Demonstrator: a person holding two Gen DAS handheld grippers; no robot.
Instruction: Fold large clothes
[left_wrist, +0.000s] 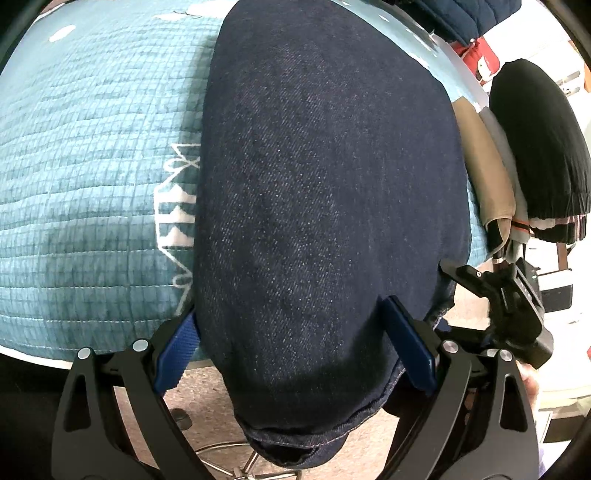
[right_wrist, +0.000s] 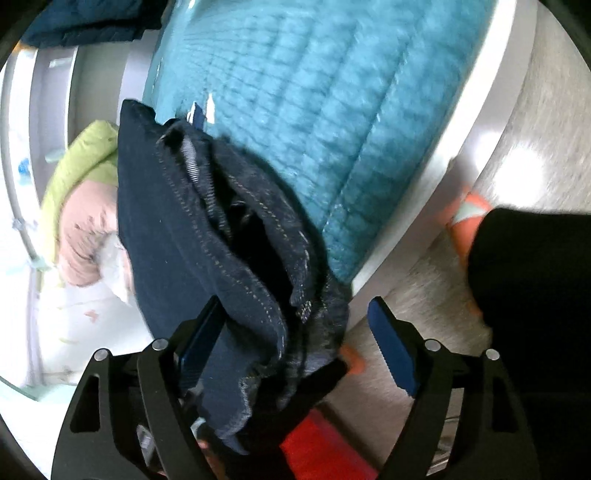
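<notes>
So the dark denim jeans (left_wrist: 325, 206) are laid out long over the teal quilted blanket (left_wrist: 85, 184) on the bed, with the near end drooping off the mattress edge toward the speckled floor (left_wrist: 207, 406). In the left wrist view, going left to right: the blanket with a white zigzag print (left_wrist: 177, 218) right beside the denim, then the big folded slab of jeans, then a small pile of other clothes, a beige piece (left_wrist: 484, 166) and a black pleated one (left_wrist: 535, 147), sitting near the bed's right edge.

The left gripper (left_wrist: 295, 354) straddles the jeans, its blue pads (left_wrist: 410, 350) against either side of the fabric, so it looks clenched on the denim, though the left pad is partly tucked behind the cloth.

Right wrist view is blurry. On the left there's a lime green cushion (right_wrist: 85, 158) and something pinkish (right_wrist: 88, 236) next to it, then the bunched waistband end of the jeans (right_wrist: 221, 258) with its tan stitching, then the blanket running up to the right, then pale floor. The right gripper (right_wrist: 295, 347) is spread wide: the denim lies against its left pad, but the right pad (right_wrist: 395, 350) stands well clear of the cloth. Released, basically. Something black (right_wrist: 535, 277) fills the far right; can't tell what.
</notes>
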